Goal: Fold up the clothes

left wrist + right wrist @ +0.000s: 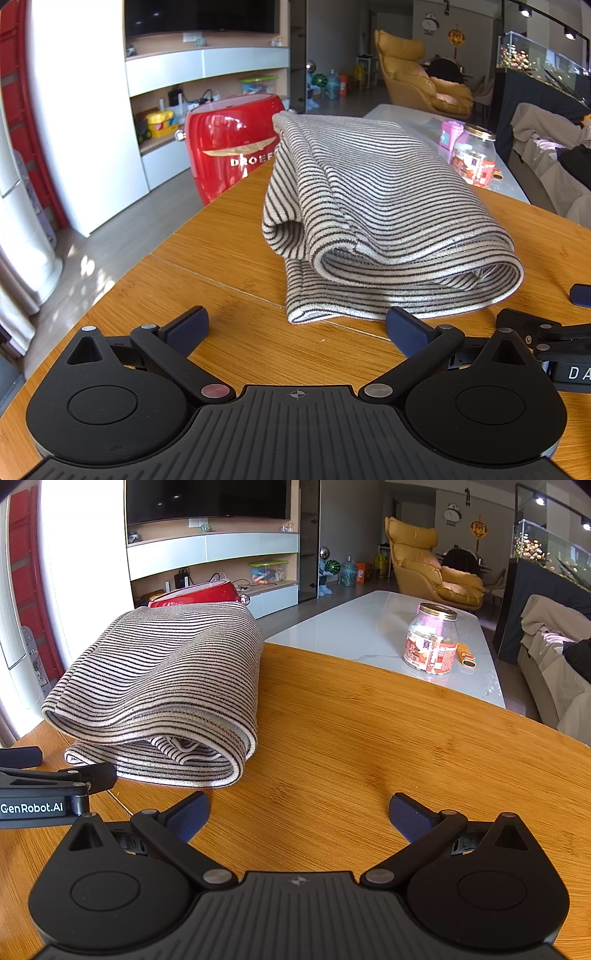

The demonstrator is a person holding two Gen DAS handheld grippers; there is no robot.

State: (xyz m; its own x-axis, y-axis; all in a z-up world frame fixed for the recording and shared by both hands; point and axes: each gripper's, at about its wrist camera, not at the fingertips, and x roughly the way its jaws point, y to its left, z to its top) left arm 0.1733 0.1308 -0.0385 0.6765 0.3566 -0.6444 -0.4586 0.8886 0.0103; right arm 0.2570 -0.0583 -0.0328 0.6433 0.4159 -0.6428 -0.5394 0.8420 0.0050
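Striped garment [373, 218] lies folded in a thick bundle on the wooden table [369, 746], layered edges facing the cameras, its far end reaching toward the table's far edge. Bare wood extends to the right of the bundle as far as the curved rim; a seam in the tabletop runs under the near left corner of the cloth. White marble table [373, 627] stands beyond the rim, carrying a glass jar [432, 642].

Left gripper [297, 328] rests low just before the bundle's near hem, fingers [186, 326] spread wide apart, holding nothing; its right finger sits just beside the hem. Right gripper [299, 814] sits over open wood to the right of the bundle, fingers [410, 816] likewise spread wide, empty.
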